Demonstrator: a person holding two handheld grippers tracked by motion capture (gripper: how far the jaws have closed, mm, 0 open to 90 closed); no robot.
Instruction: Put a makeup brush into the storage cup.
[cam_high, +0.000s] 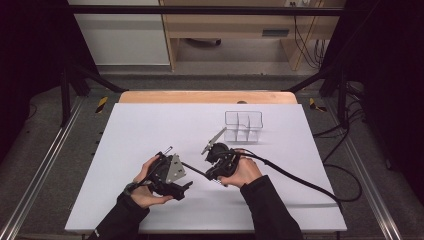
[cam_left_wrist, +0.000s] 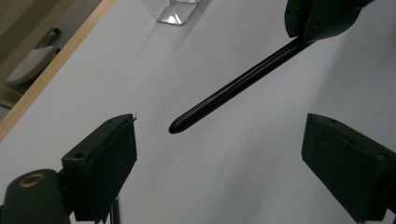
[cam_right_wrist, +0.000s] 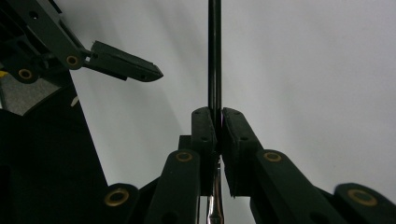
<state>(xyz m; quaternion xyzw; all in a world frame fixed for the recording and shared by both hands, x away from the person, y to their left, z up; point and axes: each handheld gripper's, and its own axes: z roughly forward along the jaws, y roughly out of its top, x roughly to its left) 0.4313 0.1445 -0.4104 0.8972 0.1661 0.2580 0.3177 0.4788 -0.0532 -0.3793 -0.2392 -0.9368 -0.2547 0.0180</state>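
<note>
Right now the right gripper (cam_right_wrist: 215, 122) is clenched on a slim black pen (cam_right_wrist: 214, 56), its two jaws pressed flat against the shaft with the pen's silvery end showing below them. In the high view that gripper (cam_high: 209, 172) sits near the middle of the white table (cam_high: 150, 125), and the pen (cam_high: 192, 168) sticks out leftward from it, held above the surface, toward the left gripper (cam_high: 187, 186). Seen from the left gripper (cam_left_wrist: 219, 154), its jaws stand wide apart and released, nothing between the pads; the pen's rounded tip (cam_left_wrist: 180, 125) hangs just beyond them, not touching either jaw. Both grippers lie close together in the near half of the table, each held in a hand with a dark sleeve. Farther off, to the right and toward the far edge, a clear plastic divided box (cam_high: 243, 125) stands on the table, well apart from both grippers.
</note>
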